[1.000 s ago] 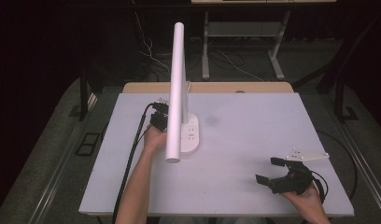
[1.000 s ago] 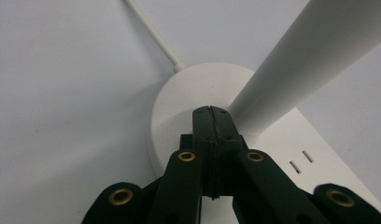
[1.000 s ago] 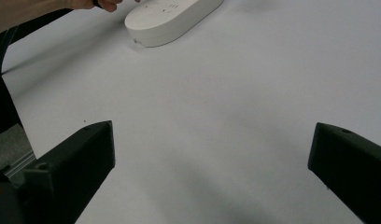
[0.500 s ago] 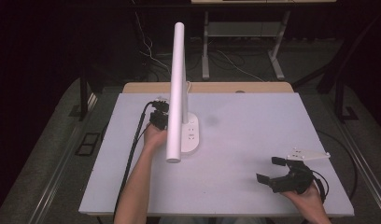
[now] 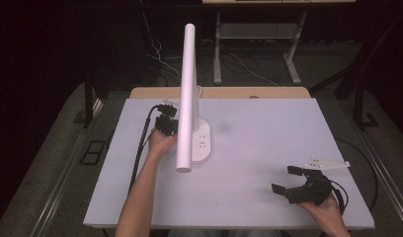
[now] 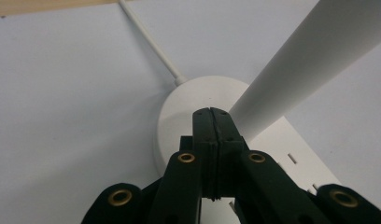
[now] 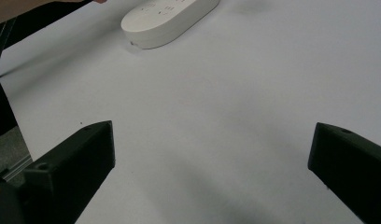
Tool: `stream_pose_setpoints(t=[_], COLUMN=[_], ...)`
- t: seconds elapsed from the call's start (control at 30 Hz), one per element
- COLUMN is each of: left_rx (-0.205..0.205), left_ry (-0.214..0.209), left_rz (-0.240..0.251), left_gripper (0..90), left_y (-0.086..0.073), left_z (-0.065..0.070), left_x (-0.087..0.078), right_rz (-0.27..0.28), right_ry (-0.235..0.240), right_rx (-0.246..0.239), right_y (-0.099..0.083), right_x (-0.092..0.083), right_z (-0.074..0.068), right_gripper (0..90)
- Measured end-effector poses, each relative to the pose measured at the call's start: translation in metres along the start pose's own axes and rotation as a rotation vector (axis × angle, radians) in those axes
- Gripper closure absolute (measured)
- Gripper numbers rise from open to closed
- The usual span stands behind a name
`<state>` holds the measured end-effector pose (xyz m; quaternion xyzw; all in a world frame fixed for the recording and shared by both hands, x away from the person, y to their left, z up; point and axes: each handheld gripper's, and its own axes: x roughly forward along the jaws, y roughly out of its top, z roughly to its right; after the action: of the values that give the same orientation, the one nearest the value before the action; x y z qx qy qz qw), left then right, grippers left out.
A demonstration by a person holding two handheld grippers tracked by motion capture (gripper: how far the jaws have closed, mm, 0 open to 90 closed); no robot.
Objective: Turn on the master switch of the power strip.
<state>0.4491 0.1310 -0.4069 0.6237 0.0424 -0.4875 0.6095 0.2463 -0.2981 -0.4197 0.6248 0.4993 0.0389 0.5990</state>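
1. My left gripper has its jaws pressed together, the tip resting over the rounded end of the lamp base, apparently to press a control there; I cannot tell whether it touches.
2. The lamp stands on the surface, left of centre, its arm unlit.
3. My right gripper waits spread and empty, well apart.
4. I judge the pressing not yet done.

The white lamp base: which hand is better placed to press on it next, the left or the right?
Probably the left. The left tongs, jaws shut, sit right over the lamp base beside the tube. The right tongs are open and far off near the table's front right corner.
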Motion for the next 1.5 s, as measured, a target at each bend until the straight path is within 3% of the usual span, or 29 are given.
stream_pose_setpoints(t=[0.2, 0.5, 0.63, 0.8, 0.93, 1.1, 1.2, 1.5], left_rx=[0.024, -0.018, -0.032, -0.026, -0.015, -0.026, -0.045, -0.014], left_ry=[0.018, 0.000, -0.012, 0.007, -0.017, -0.085, -0.079, -0.091], left_rz=[0.000, 0.024, 0.032, 0.044, 0.065, 0.072, 0.093, 0.137], left_gripper=[86.2, 67.5, 52.1, 34.9, 18.5, 0.0, 0.0, 0.0], left_y=[0.003, 0.003, 0.004, 0.003, -0.001, -0.011, -0.017, -0.031], left_z=[-0.003, -0.009, -0.008, -0.005, -0.003, -0.002, 0.001, 0.008], left_x=[-0.015, -0.037, -0.047, -0.058, -0.066, -0.072, -0.077, -0.094], right_rz=[-0.002, 0.001, 0.001, -0.001, 0.003, 0.009, 0.009, 0.009], right_ry=[0.000, 0.000, 0.000, 0.002, 0.001, 0.002, 0.002, 0.002], right_rx=[-0.003, 0.001, 0.001, 0.005, 0.006, 0.005, 0.005, 0.003], right_y=[0.000, 0.000, 0.000, 0.000, 0.000, 0.000, 0.000, 0.000], right_x=[0.000, 0.000, 0.000, -0.001, -0.001, -0.001, -0.001, -0.001], right_z=[0.000, 0.000, 0.000, 0.000, -0.001, -0.001, -0.001, -0.001], right_gripper=[0.1, 0.0, 0.0, 0.1, 0.0, 0.1, 0.0, 0.1])
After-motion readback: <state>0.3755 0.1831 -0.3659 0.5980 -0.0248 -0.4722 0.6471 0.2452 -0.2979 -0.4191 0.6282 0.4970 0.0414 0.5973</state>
